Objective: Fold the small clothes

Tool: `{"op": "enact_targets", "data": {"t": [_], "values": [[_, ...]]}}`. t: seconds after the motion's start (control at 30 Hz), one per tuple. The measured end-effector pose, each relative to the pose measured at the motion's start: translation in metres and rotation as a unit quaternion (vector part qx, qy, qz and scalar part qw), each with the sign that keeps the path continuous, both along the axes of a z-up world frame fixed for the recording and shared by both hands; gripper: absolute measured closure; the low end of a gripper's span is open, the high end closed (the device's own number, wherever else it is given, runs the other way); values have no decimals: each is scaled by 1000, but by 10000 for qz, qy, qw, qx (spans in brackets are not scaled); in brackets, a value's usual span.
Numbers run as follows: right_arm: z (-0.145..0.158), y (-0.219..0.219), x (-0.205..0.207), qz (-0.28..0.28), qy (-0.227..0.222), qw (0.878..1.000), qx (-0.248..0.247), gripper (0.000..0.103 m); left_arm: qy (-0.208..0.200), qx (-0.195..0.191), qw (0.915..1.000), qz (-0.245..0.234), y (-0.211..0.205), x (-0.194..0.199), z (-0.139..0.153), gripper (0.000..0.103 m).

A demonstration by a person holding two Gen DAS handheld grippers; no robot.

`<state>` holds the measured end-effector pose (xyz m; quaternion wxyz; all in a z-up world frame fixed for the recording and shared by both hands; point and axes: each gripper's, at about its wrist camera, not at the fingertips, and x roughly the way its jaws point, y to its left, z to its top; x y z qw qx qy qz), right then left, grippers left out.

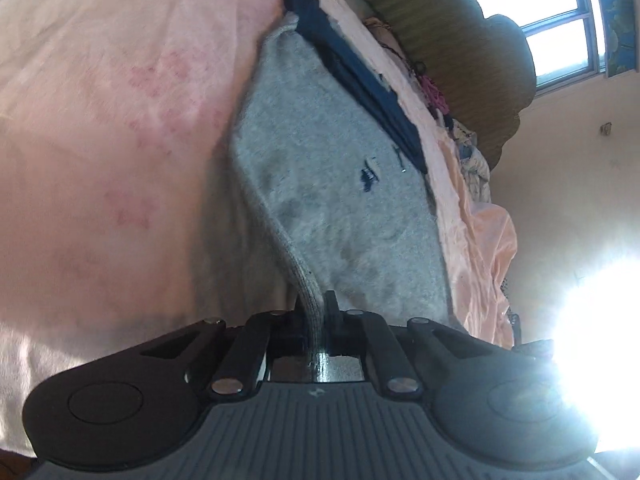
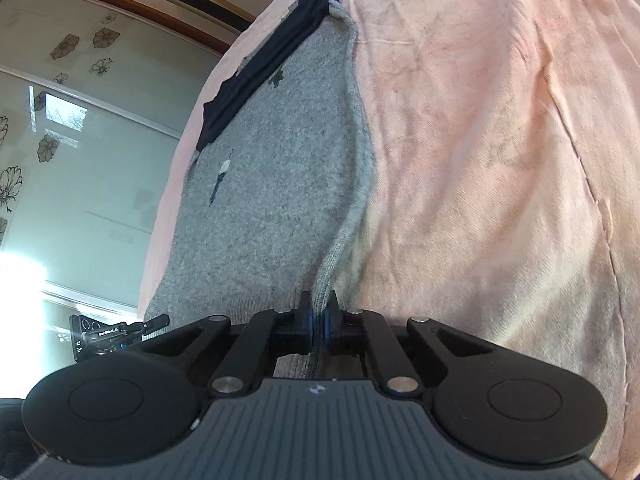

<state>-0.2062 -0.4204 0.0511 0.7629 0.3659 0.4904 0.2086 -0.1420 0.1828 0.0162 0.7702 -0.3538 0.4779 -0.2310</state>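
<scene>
While laid flat on bed: grey garment (image 1: 328, 184) on pink blanket (image 1: 112, 128), navy band (image 1: 360, 80) at far edge.
Left gripper (image 1: 316, 312): clamped on its ribbed hem.
Right gripper (image 2: 319, 312): pinching same hem.
Writing: small navy mark (image 1: 369, 176), possibly a logo, unreadable.
</scene>
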Motion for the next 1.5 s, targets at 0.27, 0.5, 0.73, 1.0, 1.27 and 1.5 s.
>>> {"op": "enact_targets", "data": {"t": [0.27, 0.5, 0.73, 1.0, 1.27, 1.5], "values": [[59, -9, 87, -187, -1105, 9922, 543, 93, -1037, -472, 9934, 102, -12, 122, 59, 97], [67, -19, 255, -661, -1474, 9832, 855, 93, -1478, -234, 9876, 478, -32, 286, 69, 97], [3, -27, 394, -1570, -740, 9802, 959, 74, -581, 523, 9870, 1401, -27, 410, 18, 93], [-16, -25, 374, -2017, -946, 9717, 783, 21, -1522, 1266, 9654, 1699, -17, 353, 32, 15], [31, 2, 381, -978, -1527, 9738, -1374, 23, -2985, 4849, 8221, 18, -126, 353, 38, 15], [20, 32, 430, -127, -1437, 9620, -2317, 31, -3087, 5392, 7780, -932, -167, 369, 7, 20]]}}
